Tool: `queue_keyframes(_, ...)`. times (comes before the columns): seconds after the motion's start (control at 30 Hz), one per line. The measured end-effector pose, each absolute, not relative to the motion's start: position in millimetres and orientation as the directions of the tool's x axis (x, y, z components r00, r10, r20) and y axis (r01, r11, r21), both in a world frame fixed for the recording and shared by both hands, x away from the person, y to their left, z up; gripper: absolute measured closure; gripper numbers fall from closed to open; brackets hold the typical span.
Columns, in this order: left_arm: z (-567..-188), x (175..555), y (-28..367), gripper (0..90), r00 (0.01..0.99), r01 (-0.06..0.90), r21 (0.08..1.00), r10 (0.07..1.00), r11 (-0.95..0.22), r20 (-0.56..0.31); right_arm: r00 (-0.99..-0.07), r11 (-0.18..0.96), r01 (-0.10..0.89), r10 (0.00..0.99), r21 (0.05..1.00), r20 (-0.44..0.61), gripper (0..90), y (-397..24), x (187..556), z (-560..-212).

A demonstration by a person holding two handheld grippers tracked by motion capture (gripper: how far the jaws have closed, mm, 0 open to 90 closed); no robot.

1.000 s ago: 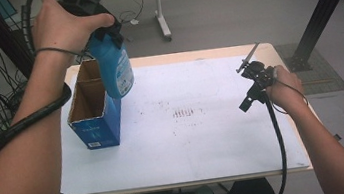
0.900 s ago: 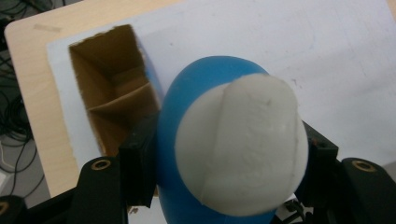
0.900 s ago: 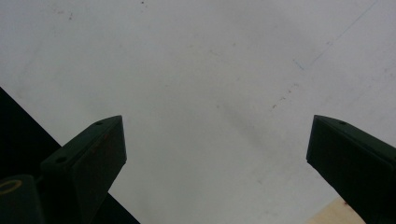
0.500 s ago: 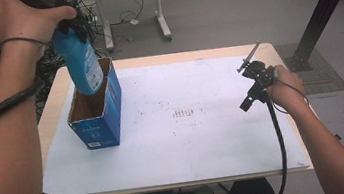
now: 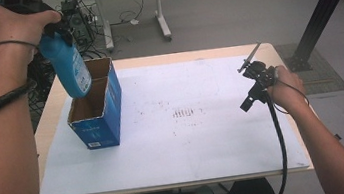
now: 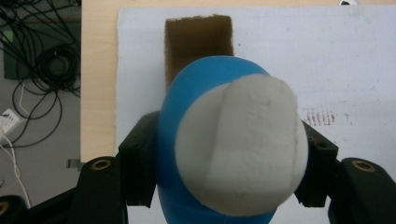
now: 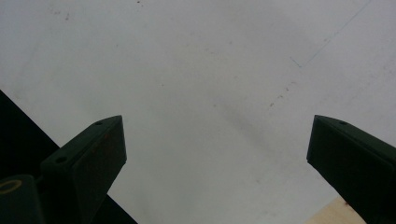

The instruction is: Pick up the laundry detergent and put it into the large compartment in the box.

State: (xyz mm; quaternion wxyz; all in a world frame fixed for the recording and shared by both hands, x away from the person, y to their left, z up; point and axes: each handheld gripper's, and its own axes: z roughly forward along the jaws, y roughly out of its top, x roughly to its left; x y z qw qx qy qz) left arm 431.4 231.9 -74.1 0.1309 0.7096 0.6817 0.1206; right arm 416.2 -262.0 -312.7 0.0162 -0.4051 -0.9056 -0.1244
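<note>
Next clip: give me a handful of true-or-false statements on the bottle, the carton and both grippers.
1. The left gripper is clamped on a blue bottle. True.
2. The blue bottle lies flat on the white sheet. False: it hangs upright above the open blue carton.
3. The right gripper holds nothing, jaws wide apart. True.
4. The blue carton stands at the table's right edge. False: it stands near the left edge.
5. The carton's top is open. True.

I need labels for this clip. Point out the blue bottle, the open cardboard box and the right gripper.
blue bottle [image 5: 68,65], high view, on its labelled side.
cardboard box [image 5: 97,129], high view, on its blue front wall.
right gripper [image 7: 217,149], right gripper view, midway between its open fingers.
</note>
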Motion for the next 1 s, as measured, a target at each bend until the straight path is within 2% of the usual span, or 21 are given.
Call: queue_keyframes(1.0, -158.2, 443.8, 229.2, 37.5, 0.036, 0.958, 0.286, 0.999, -0.029, -0.019, -0.663, 0.634, 0.746, 0.735, 0.204, 0.141, 4.8, -266.8, 416.7, -323.2)
